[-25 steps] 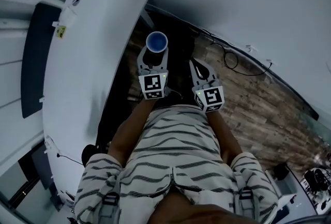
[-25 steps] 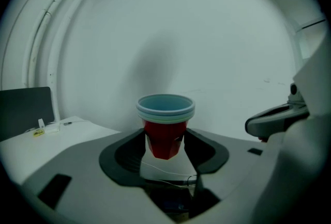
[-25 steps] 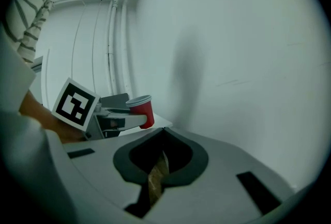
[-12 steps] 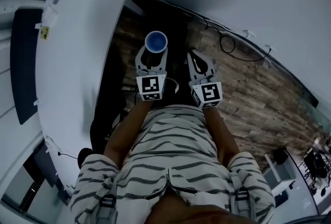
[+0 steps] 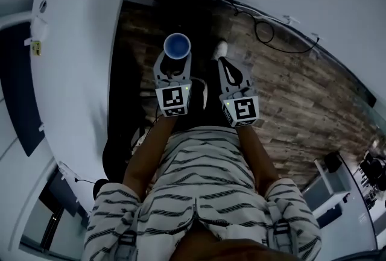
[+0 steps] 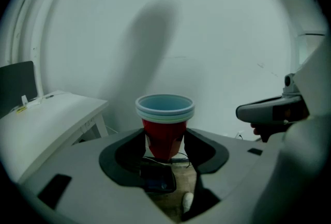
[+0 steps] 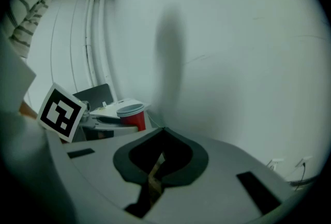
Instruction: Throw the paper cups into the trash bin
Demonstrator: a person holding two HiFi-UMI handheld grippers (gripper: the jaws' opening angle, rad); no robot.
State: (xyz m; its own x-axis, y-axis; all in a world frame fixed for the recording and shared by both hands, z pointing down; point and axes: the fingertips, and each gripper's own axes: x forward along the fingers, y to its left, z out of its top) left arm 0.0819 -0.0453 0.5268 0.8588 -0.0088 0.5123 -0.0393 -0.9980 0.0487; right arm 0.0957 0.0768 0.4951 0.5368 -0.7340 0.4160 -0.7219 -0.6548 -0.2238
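A red paper cup point(image 6: 164, 135) with a pale blue rim, seemingly a nested stack, stands upright between the jaws of my left gripper point(image 6: 164, 141), which is shut on its lower body. From the head view I look into the cup's blue inside point(image 5: 177, 46), held out over the wooden floor by the left gripper point(image 5: 175, 62). The right gripper point(image 5: 224, 64) hangs beside it, a little to the right, jaws shut and empty. In the right gripper view point(image 7: 164, 131) the tips meet, and the cup point(image 7: 132, 117) shows at the left. I cannot make out a trash bin for certain.
A white desk point(image 5: 78, 61) runs along the left. Dark shapes point(image 5: 129, 103) lie under its edge. A dark object point(image 6: 155, 179) and a white shoe point(image 6: 187, 201) sit on the floor below the left jaws. A black cable point(image 5: 268, 31) loops by the wall.
Both grippers have sunk towards the floor, the cup still held in the left one. The head view has swung, so the desk sits further left and more floor shows.
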